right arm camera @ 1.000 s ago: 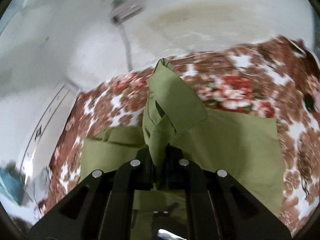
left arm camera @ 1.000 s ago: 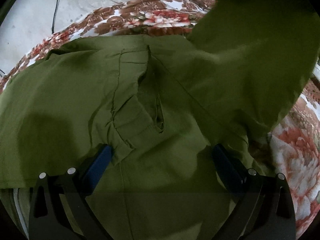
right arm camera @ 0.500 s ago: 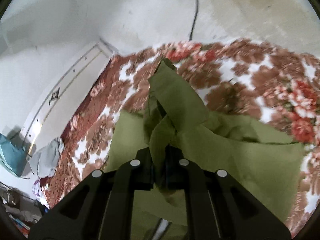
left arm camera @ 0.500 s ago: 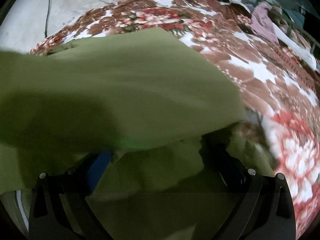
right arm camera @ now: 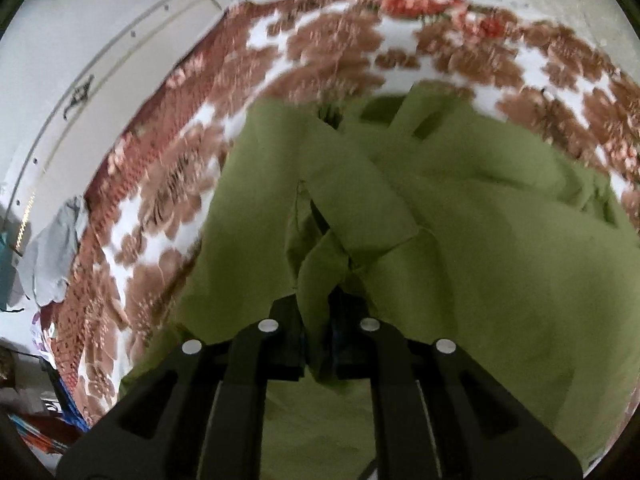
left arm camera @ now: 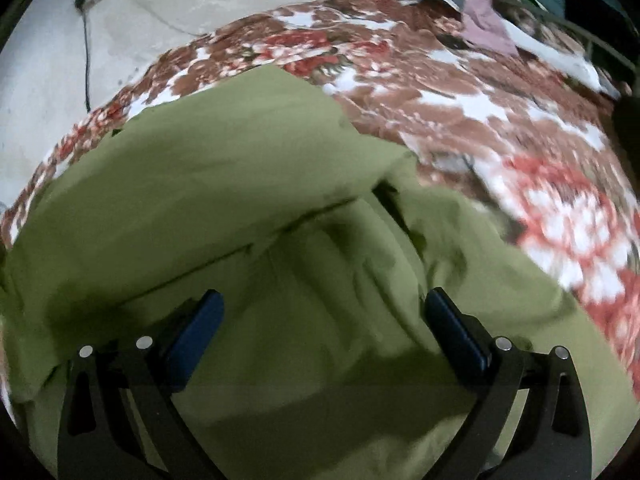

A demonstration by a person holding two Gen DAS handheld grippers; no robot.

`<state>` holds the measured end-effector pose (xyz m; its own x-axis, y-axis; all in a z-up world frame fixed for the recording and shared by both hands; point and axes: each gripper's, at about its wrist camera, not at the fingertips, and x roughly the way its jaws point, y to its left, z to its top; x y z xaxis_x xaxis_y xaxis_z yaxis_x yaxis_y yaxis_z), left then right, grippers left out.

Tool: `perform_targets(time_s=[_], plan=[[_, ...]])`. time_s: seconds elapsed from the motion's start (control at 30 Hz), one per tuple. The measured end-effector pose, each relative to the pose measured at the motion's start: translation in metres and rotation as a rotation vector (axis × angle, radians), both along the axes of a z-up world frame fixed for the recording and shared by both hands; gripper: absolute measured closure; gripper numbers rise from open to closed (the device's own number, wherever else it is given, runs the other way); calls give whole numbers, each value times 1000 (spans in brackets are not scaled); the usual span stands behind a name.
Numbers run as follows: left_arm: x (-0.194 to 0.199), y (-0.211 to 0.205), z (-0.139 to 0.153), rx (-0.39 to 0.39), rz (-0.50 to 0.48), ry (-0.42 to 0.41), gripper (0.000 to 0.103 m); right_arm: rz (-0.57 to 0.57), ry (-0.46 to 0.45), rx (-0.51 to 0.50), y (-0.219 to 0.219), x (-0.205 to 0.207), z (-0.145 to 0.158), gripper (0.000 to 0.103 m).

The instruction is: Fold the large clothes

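Observation:
A large olive-green garment [left arm camera: 224, 184] lies on a floral red, brown and white bedspread [left arm camera: 460, 92]. In the left wrist view a flat layer of it is folded over the rumpled part below. My left gripper [left arm camera: 322, 316] is open just above the cloth, blue pads wide apart, holding nothing. In the right wrist view my right gripper [right arm camera: 320, 316] is shut on a bunched strip of the same garment [right arm camera: 480, 220], low over the folded cloth.
The bedspread [right arm camera: 192, 168] ends at a white wall [left arm camera: 48, 60] with a black cable [left arm camera: 85, 64]. Pink and white clothes [left arm camera: 488, 28] lie at the bed's far right. A grey cloth [right arm camera: 52, 256] lies at the bed's left edge.
My right gripper carried its held part of the garment across and down, laying a layer over the rest. The left gripper stayed open above the cloth, and its view swung right.

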<state>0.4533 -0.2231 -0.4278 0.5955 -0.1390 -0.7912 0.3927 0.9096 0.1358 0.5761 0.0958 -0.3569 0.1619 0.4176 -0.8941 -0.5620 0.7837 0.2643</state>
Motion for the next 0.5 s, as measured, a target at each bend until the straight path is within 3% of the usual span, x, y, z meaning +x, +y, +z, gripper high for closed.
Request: perform_targets(time_s=[0.07, 0.13, 0.2, 0.27, 0.37, 0.5], plan=[[-7, 0, 1, 17, -20, -2, 5, 23, 4, -35, 9, -7, -9, 85], [-11, 0, 0, 19, -32, 27, 5, 45, 8, -44, 16, -14, -16, 71], [-13, 5, -1, -1, -22, 51, 5, 55, 65, -3, 22, -20, -23, 27], [-13, 15, 0, -38, -5, 79, 5, 72, 73, 6, 28, -28, -22, 10], [-23, 30, 16, -68, 8, 15, 5, 113, 18, -42, 37, -44, -1, 10], [-41, 43, 30, 17, -24, -41, 5, 133, -43, 15, 17, -51, 58, 5]])
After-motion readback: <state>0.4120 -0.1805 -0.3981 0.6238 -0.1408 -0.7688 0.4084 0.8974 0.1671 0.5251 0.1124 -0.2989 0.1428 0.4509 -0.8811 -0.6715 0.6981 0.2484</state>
